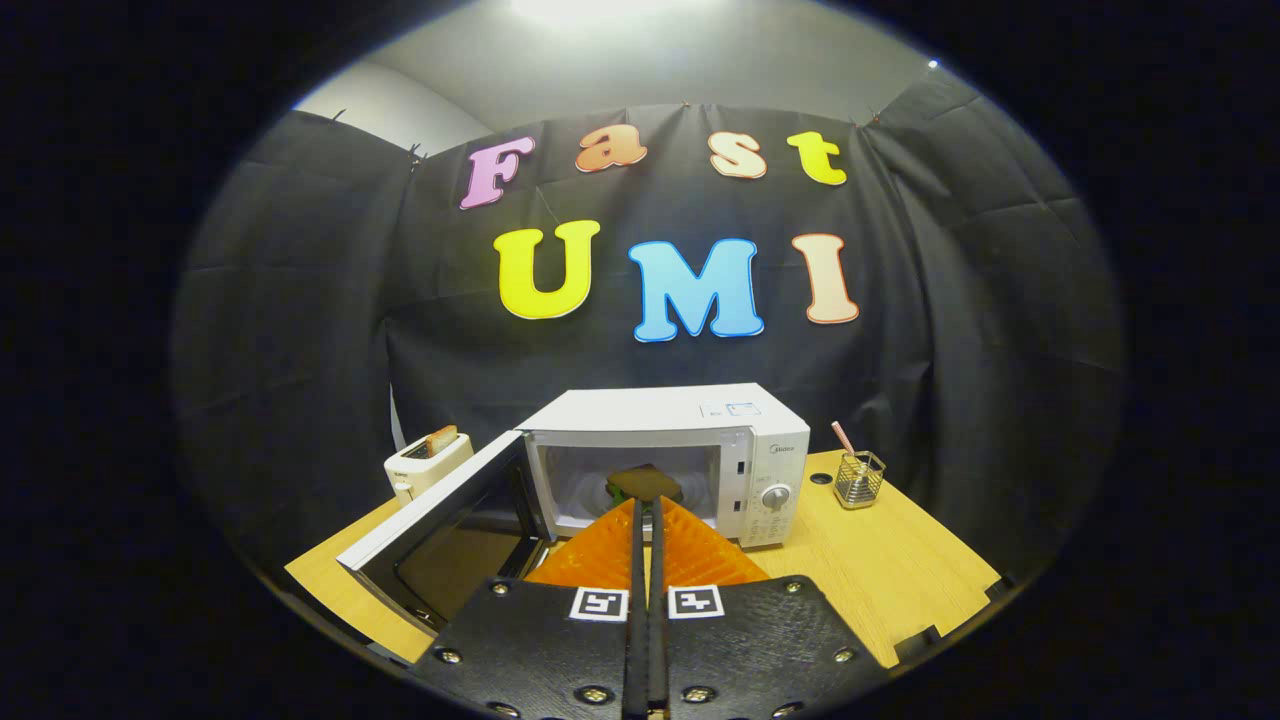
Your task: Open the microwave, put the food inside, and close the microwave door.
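The jaws [645,505] are closed together, holding nothing; just beyond their tips the food [643,485] sits inside the microwave [700,450]; its door [440,530] hangs open left of them, over the worktop [880,560].

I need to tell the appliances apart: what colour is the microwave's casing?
White, seen in the gripper view: the microwave stands beyond the shut fingers, door open.

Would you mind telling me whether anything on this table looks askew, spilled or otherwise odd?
Nothing stands out. The microwave door hangs open with the food inside, as the task expects; the toaster and wire holder stand upright. The gripper has its fingers together, holding nothing.
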`<move>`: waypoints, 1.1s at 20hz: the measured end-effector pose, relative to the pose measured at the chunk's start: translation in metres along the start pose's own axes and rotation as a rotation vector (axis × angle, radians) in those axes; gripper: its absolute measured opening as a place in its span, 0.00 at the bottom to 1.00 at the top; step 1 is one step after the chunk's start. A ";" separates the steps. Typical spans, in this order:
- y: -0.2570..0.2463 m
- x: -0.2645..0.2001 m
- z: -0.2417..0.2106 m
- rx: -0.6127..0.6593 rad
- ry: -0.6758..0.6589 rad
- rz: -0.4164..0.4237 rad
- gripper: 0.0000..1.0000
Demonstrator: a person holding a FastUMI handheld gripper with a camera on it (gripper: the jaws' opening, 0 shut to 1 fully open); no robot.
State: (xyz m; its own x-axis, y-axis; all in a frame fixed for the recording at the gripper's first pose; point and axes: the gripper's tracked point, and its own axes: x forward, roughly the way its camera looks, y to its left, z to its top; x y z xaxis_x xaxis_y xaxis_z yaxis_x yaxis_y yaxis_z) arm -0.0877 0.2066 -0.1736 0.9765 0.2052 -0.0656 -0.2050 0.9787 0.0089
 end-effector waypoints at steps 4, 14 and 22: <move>0.062 -0.018 -0.016 -0.013 0.015 0.124 0.01; 0.202 -0.040 -0.050 -0.066 0.015 0.413 0.01; 0.213 -0.022 -0.097 -0.070 0.115 0.378 0.01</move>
State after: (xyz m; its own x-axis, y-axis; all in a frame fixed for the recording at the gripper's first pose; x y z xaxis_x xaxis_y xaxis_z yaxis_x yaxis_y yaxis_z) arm -0.1596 0.4103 -0.2673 0.8184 0.5450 -0.1819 -0.5563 0.8308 -0.0137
